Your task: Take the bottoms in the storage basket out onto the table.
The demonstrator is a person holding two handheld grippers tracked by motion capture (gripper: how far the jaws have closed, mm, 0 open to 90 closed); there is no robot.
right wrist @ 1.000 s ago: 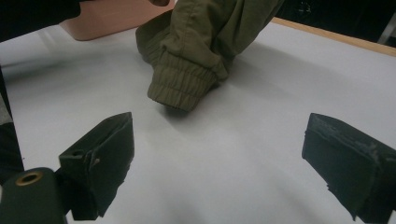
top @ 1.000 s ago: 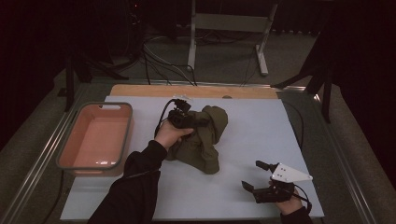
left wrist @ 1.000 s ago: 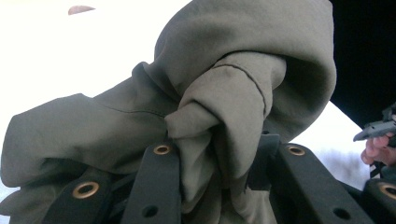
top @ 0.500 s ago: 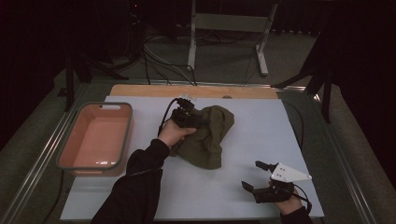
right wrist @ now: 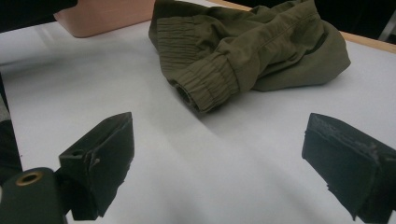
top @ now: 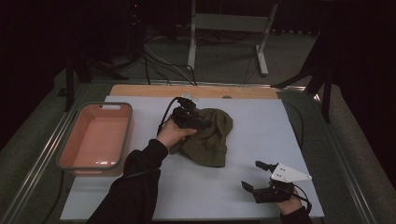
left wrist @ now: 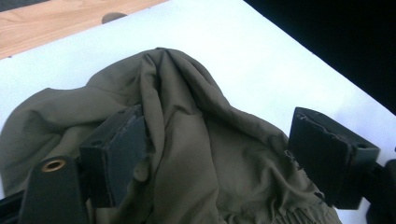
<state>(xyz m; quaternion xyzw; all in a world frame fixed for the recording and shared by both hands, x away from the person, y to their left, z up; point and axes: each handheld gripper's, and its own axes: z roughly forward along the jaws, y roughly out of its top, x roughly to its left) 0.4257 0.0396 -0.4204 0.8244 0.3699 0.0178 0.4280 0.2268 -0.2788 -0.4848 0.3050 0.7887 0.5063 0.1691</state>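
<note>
Olive garment point(top: 208, 136) lies bunched beneath the left tool point(top: 189, 116), whose jaws have just been opening, pads straddling cloth unpressed; right tool point(top: 261, 179) gapes empty, nearer.

High view overhead facing forward, gripper views close, sharing garment point(top: 208, 137)

The high view is dim, dark beyond the white table point(top: 261, 140); both gripper views are brighter, with soft shadows on it
</note>
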